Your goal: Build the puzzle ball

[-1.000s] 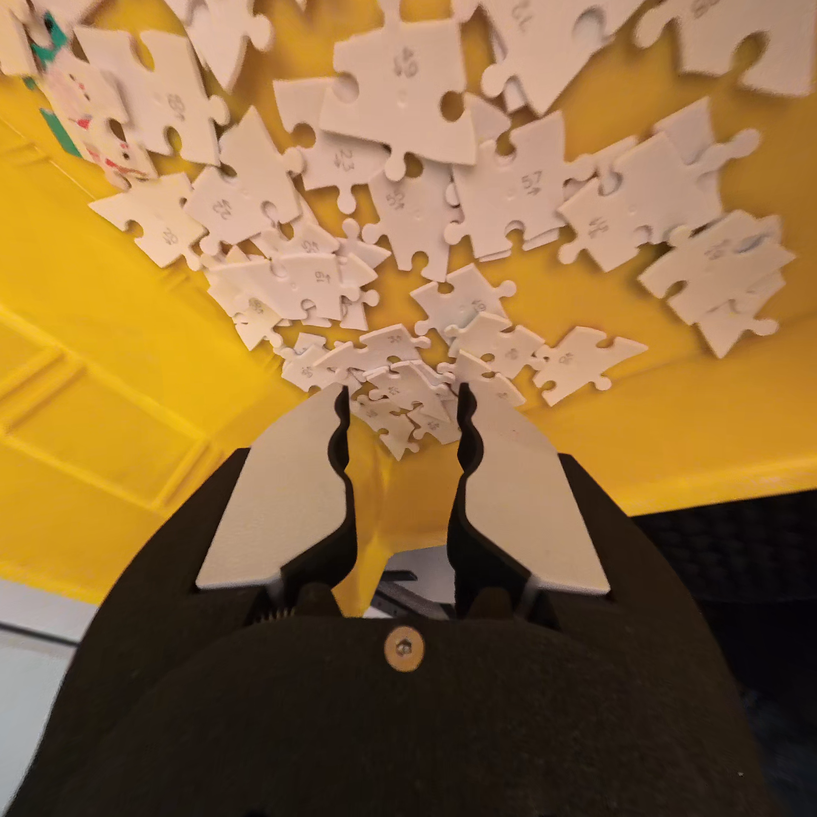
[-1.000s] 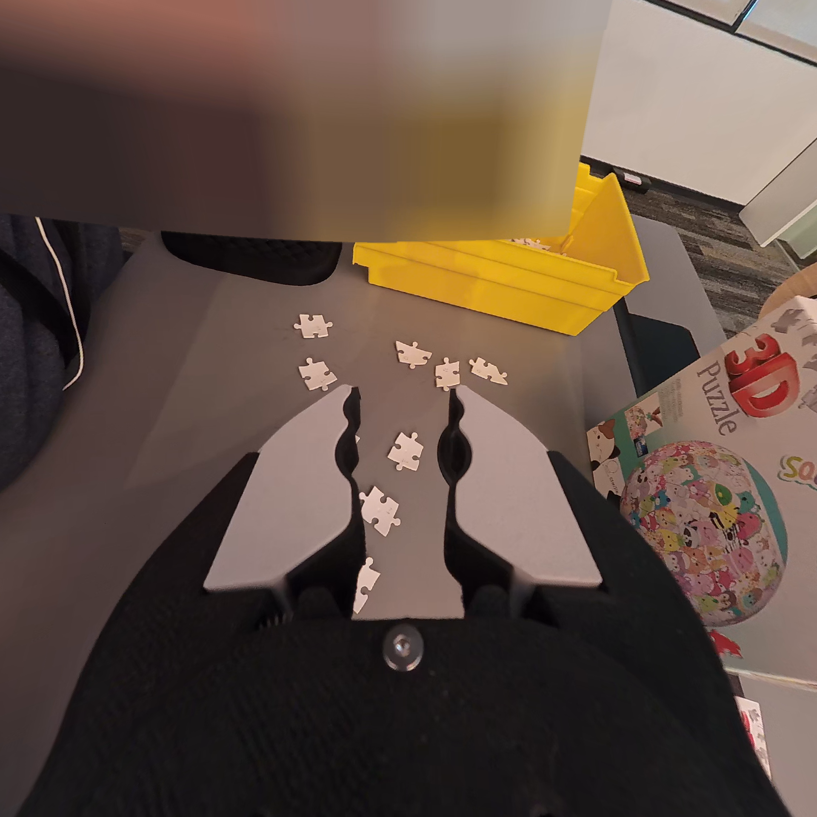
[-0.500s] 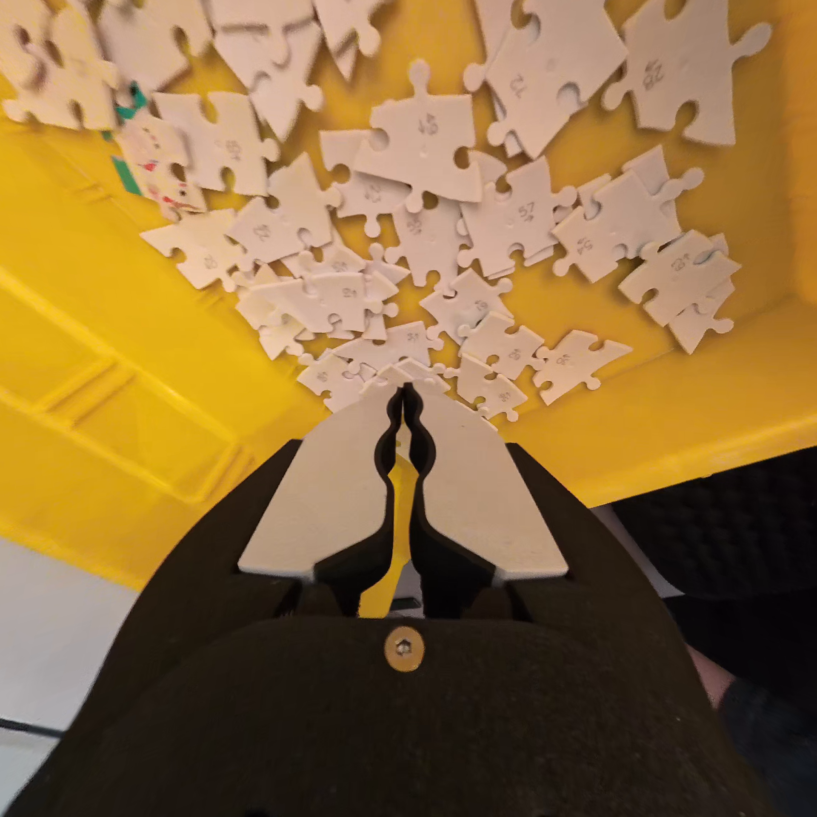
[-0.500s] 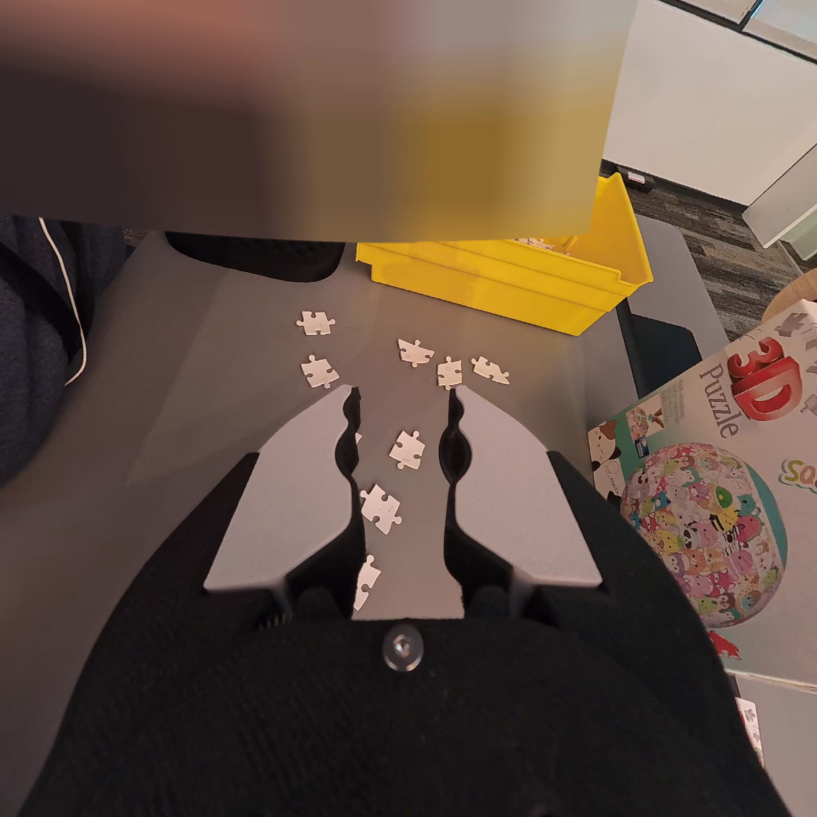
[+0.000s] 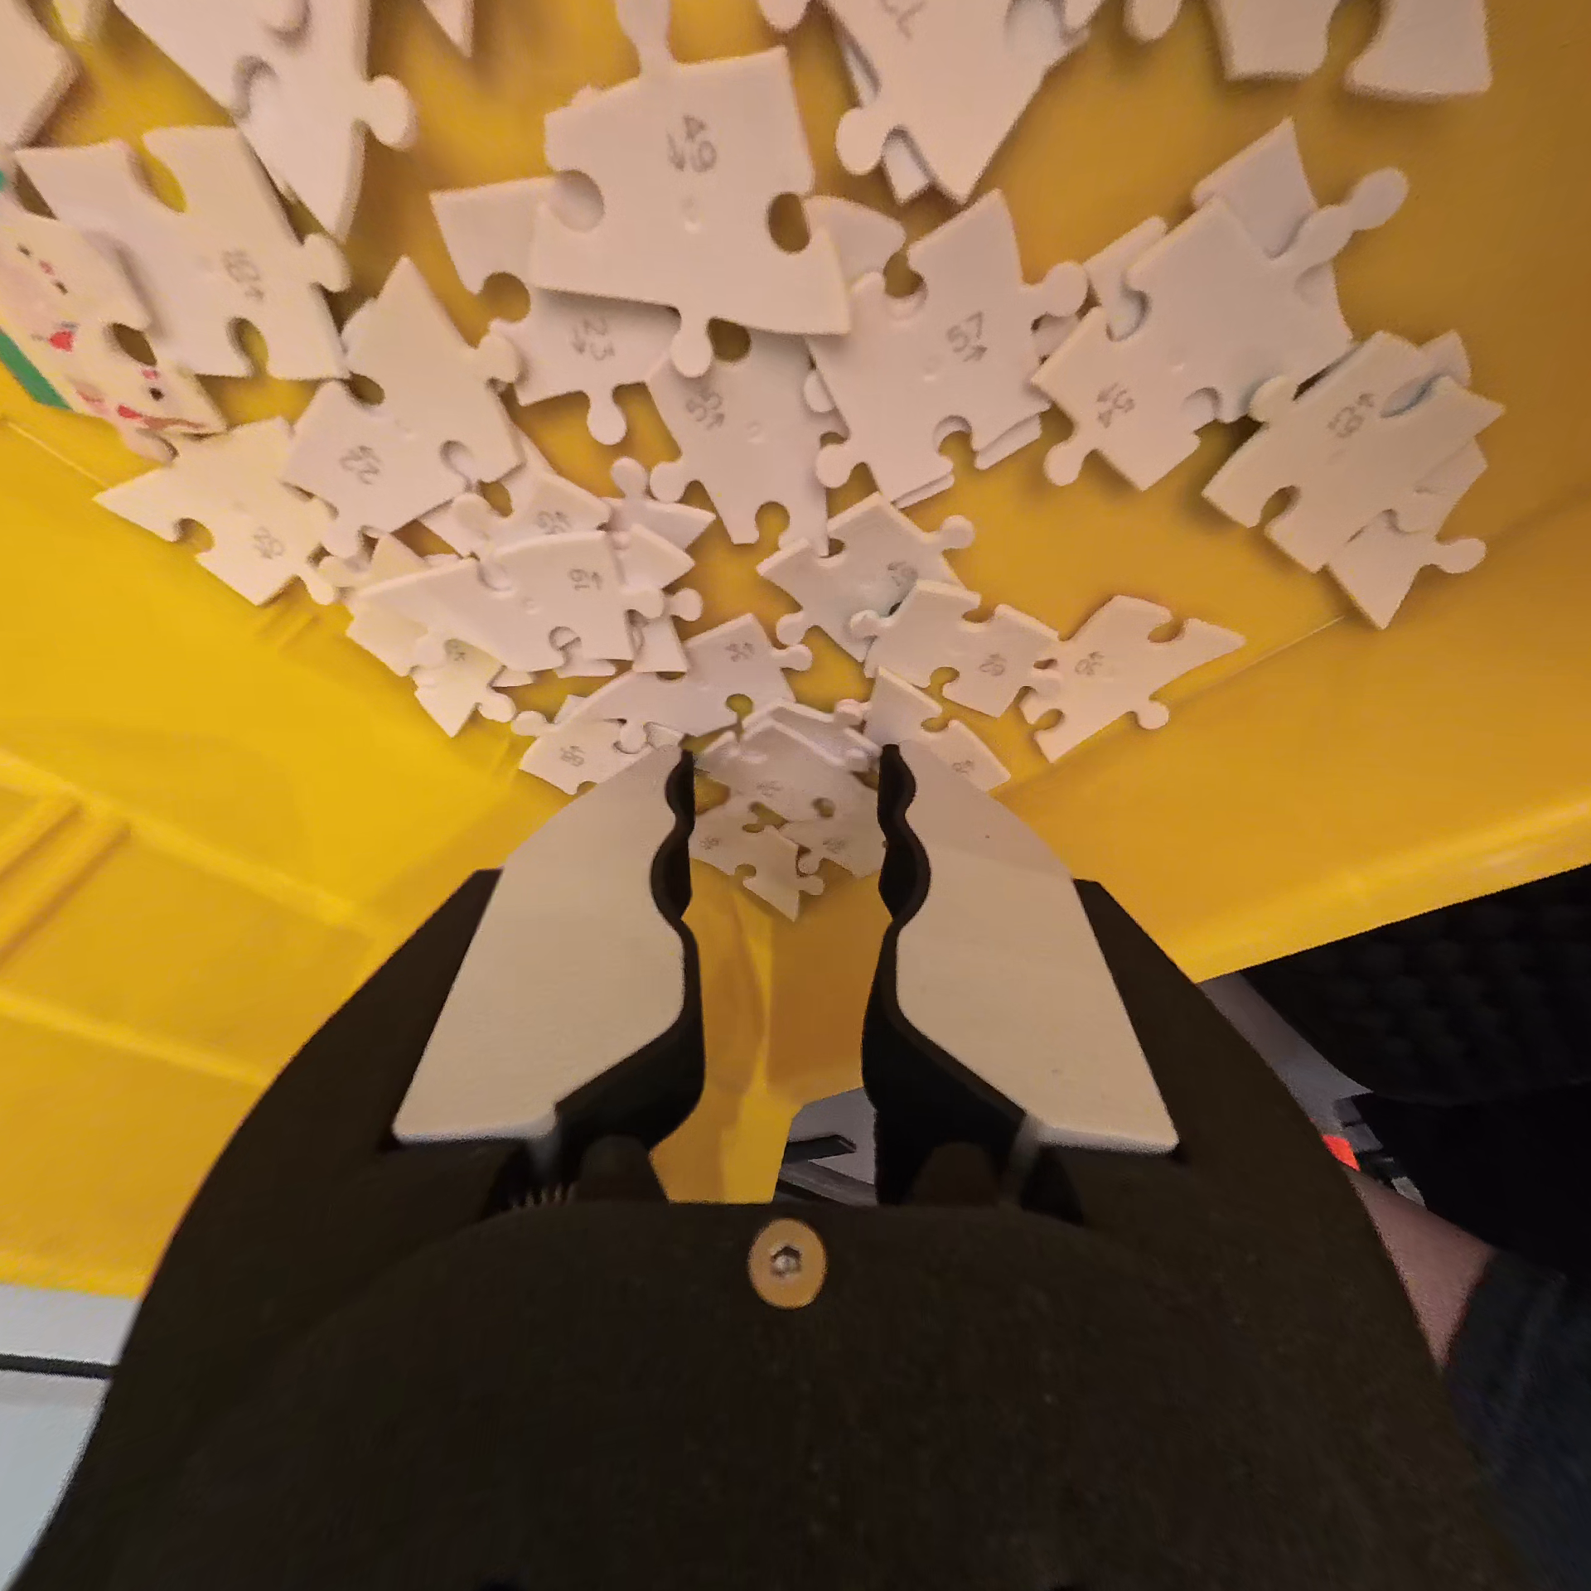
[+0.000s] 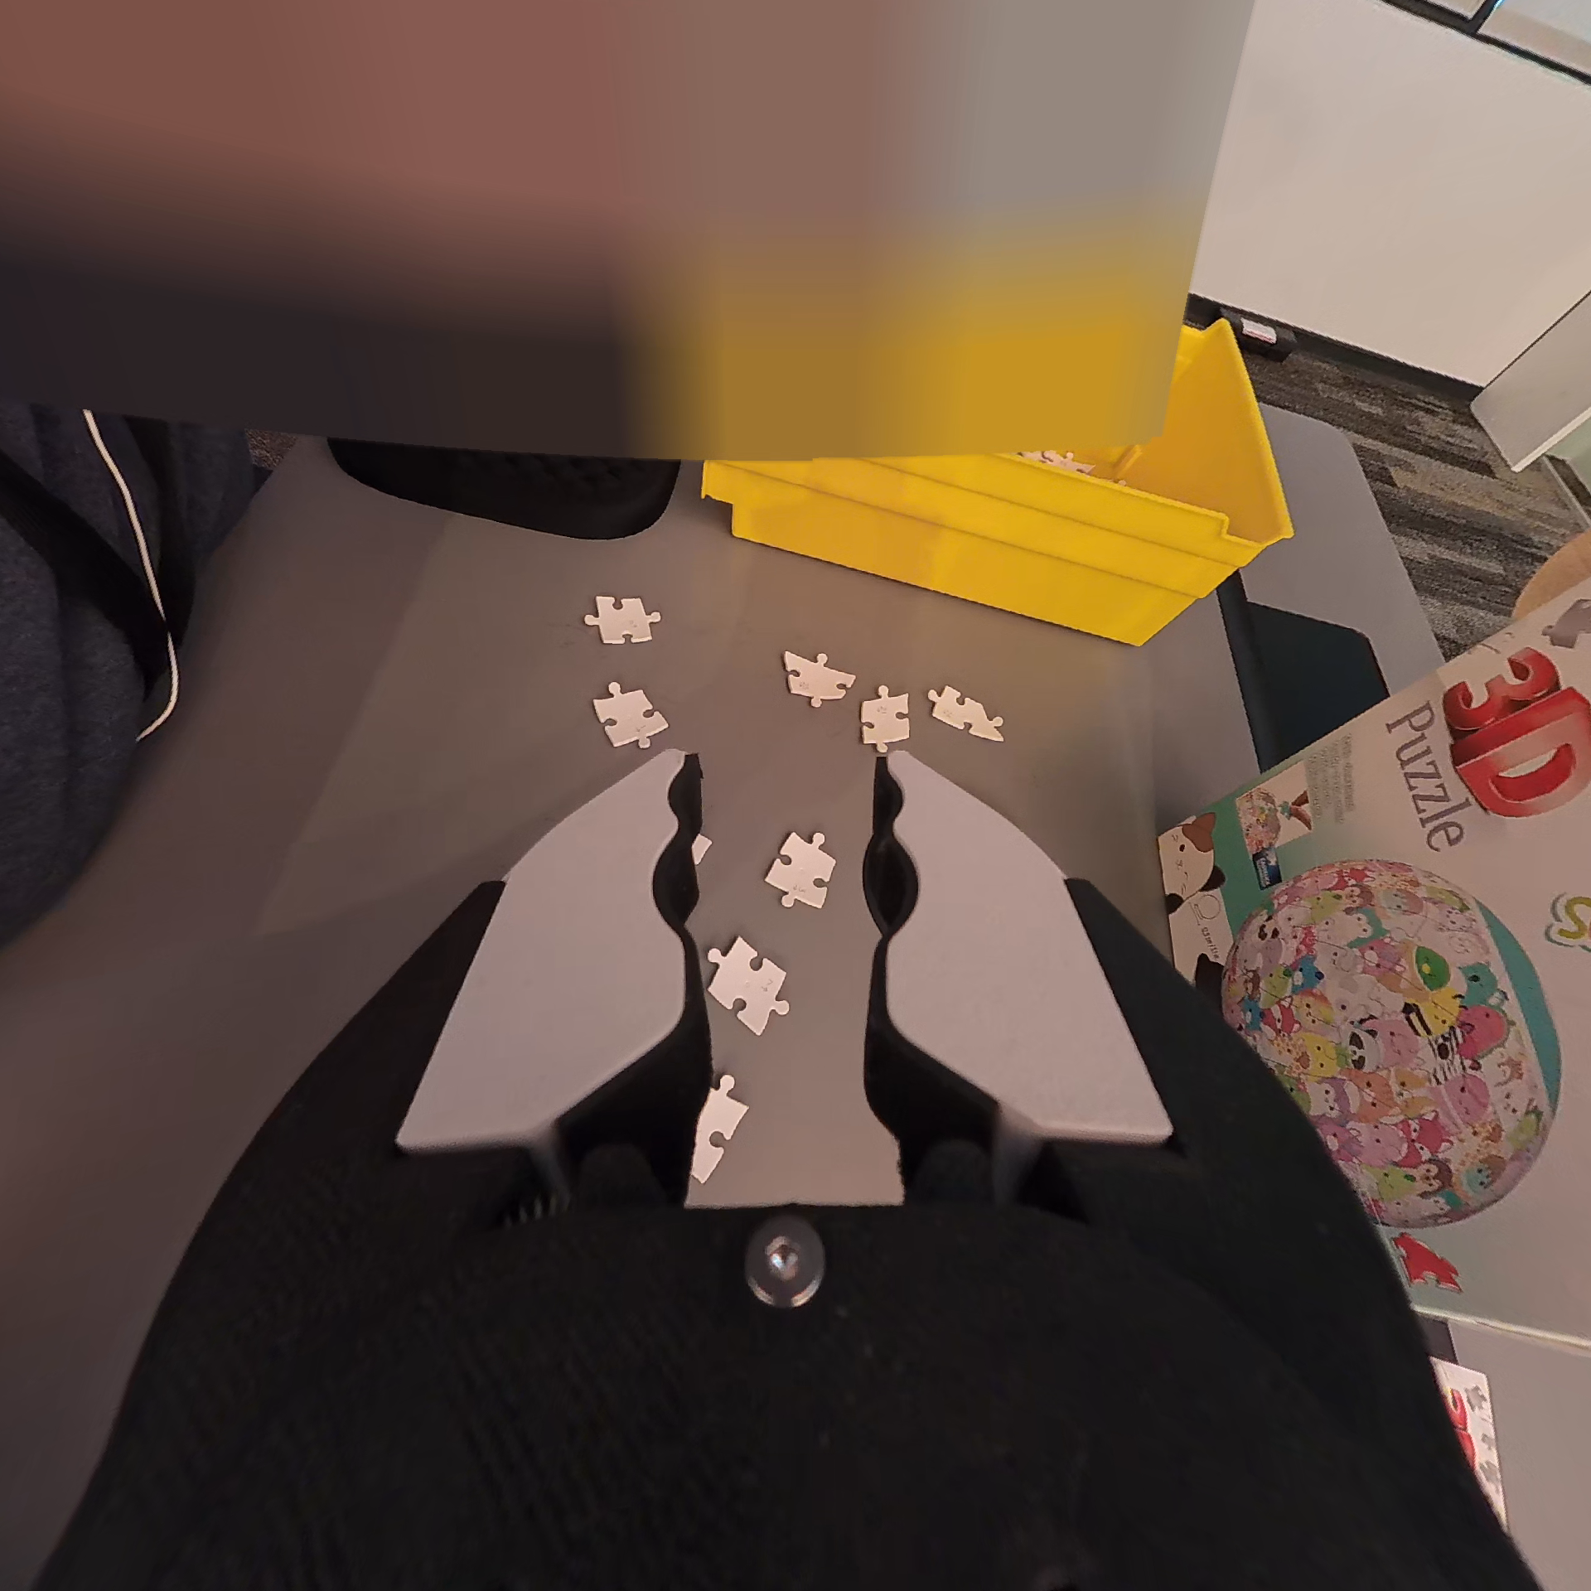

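Note:
In the left wrist view many white puzzle pieces (image 5: 689, 215) lie face down in a heap inside the yellow bin (image 5: 215, 818). My left gripper (image 5: 783, 758) is open, its tips down among the pieces near the bin's corner, with a small cluster of pieces (image 5: 783, 809) between the fingers. In the right wrist view my right gripper (image 6: 783, 762) is open and empty, held above the grey table (image 6: 387, 689). Several loose white pieces (image 6: 801, 869) lie on the table under and ahead of it.
The yellow bin (image 6: 990, 534) stands at the table's far side. The puzzle box (image 6: 1420, 947) with a ball picture lies at the right. A person's dark sleeve (image 6: 69, 646) is at the left. A black chair back (image 6: 499, 491) is behind the table. One gripper's finger ends stand about 40 cm off the other's.
My left gripper was open, shut half a second ago while pulled back a little, and is open again now, closer in among the pieces. The right gripper has barely moved.

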`<state>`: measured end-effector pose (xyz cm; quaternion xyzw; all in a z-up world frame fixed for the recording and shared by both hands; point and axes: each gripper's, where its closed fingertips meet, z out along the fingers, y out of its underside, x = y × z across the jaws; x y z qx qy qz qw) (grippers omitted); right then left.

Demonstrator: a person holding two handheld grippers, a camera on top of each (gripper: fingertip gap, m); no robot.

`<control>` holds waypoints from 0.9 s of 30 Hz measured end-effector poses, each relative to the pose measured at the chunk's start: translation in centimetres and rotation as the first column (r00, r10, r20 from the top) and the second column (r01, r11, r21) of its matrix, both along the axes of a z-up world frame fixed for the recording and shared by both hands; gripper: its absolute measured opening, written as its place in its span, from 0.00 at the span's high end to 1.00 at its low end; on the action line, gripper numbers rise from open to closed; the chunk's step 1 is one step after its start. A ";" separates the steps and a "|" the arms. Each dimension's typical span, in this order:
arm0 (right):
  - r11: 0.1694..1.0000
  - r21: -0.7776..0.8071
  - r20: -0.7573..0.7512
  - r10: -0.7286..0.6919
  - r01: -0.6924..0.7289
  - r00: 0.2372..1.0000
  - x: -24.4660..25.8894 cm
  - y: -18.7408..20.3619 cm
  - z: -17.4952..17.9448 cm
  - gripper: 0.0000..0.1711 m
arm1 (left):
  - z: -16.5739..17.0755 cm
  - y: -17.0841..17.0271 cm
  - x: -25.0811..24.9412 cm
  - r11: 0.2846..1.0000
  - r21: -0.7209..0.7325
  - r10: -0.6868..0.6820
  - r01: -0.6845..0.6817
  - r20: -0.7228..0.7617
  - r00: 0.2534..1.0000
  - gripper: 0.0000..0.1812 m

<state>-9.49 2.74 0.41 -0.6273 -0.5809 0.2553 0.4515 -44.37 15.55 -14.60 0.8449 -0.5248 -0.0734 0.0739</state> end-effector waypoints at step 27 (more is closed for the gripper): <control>1.000 -0.008 0.014 0.001 0.000 1.000 0.0 0.1 -0.4 0.77 | 1.1 4.6 2.3 0.969 0.159 0.151 -0.187 0.213 0.965 0.74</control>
